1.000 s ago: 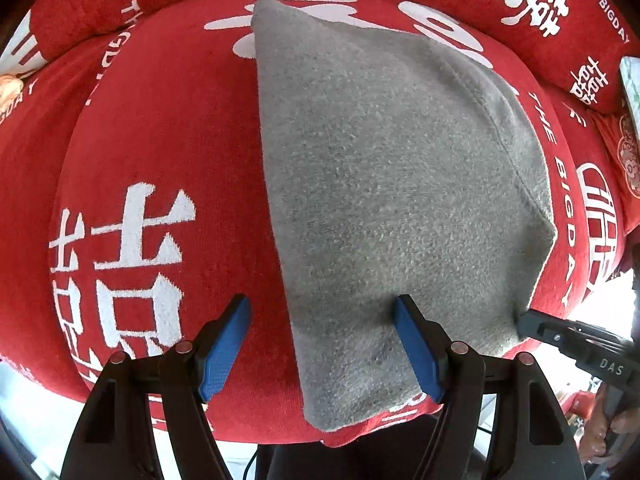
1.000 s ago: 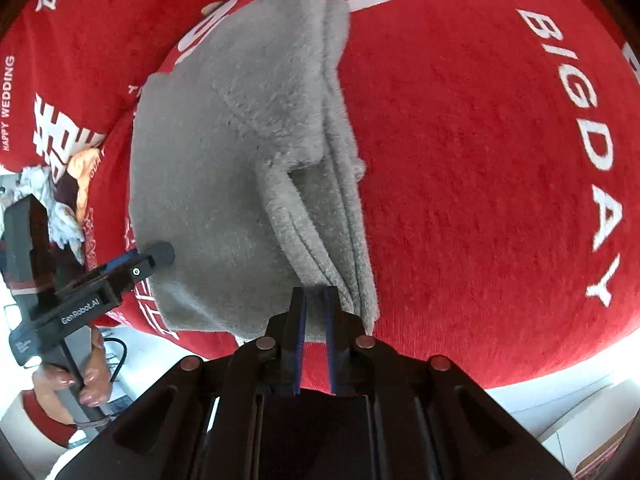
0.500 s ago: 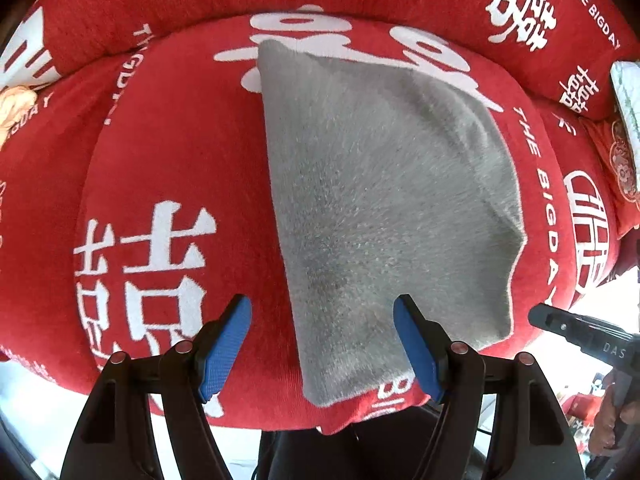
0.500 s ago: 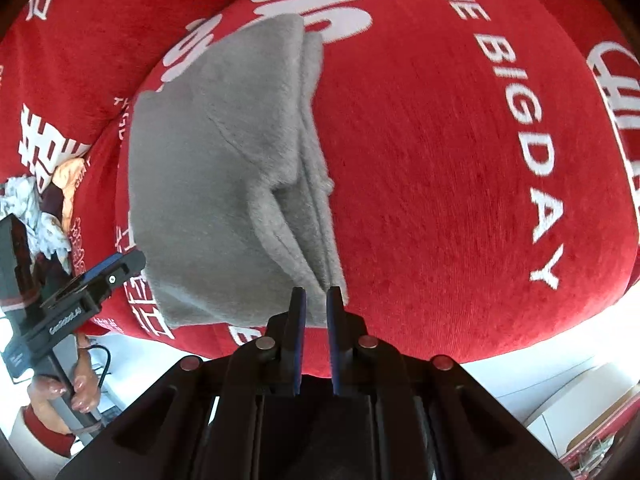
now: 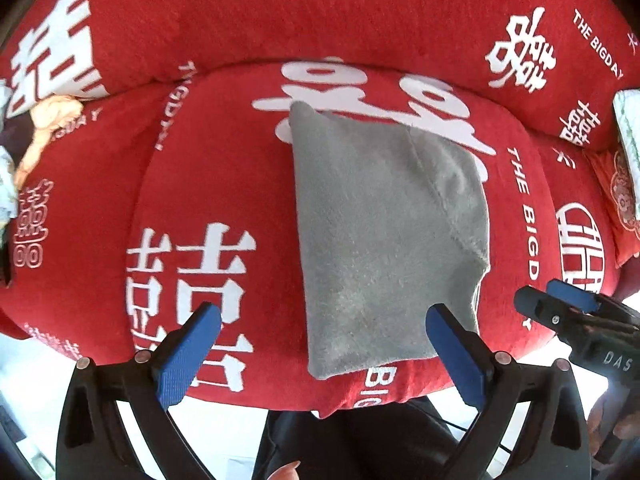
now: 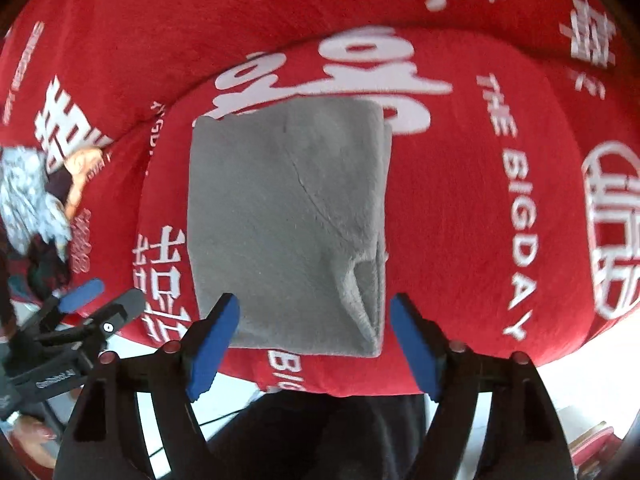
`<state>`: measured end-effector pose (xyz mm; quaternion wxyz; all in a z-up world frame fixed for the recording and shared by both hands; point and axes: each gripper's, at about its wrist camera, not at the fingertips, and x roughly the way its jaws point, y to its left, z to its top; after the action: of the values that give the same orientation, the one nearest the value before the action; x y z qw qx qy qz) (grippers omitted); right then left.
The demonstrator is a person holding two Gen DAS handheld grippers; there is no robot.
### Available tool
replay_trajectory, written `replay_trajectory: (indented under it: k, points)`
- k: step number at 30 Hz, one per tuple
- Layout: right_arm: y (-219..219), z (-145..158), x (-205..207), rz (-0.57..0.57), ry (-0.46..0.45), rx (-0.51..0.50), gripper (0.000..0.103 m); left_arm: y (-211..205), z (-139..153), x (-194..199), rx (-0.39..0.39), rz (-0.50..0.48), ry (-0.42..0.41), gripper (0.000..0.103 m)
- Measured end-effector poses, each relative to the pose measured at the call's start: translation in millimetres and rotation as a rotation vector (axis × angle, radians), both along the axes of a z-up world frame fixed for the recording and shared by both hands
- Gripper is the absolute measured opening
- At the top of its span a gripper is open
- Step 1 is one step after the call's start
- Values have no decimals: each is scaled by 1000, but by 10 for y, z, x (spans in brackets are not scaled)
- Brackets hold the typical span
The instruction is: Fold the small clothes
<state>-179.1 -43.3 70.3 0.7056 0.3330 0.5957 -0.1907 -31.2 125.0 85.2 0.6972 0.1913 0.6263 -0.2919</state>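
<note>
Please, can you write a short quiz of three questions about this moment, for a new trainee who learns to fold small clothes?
1. True or false: the right gripper is clamped on the grey garment.
2. Multiple choice: the grey garment lies on
A. a wooden table
B. a red cushion with white lettering
C. a white sheet
3. Fill in the missing word: the left gripper is ____, with nothing between its blue pads.

Key
1. False: its jaws stand open, and the garment lies flat and folded beyond them.
2. B
3. open
</note>
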Motion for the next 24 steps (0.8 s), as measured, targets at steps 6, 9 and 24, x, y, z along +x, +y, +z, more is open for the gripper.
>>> replay_trajectory:
  k: [6, 9, 24]
  points:
    - [37, 253, 67, -4, -43, -65, 103, 45, 174, 34, 30, 31, -49, 103]
    - [20, 299, 76, -34, -41, -73, 103, 66, 221, 48, 34, 33, -46, 103]
    - [-53, 462, 169, -17, 72, -14, 103, 0, 420, 100, 69, 49, 9, 103]
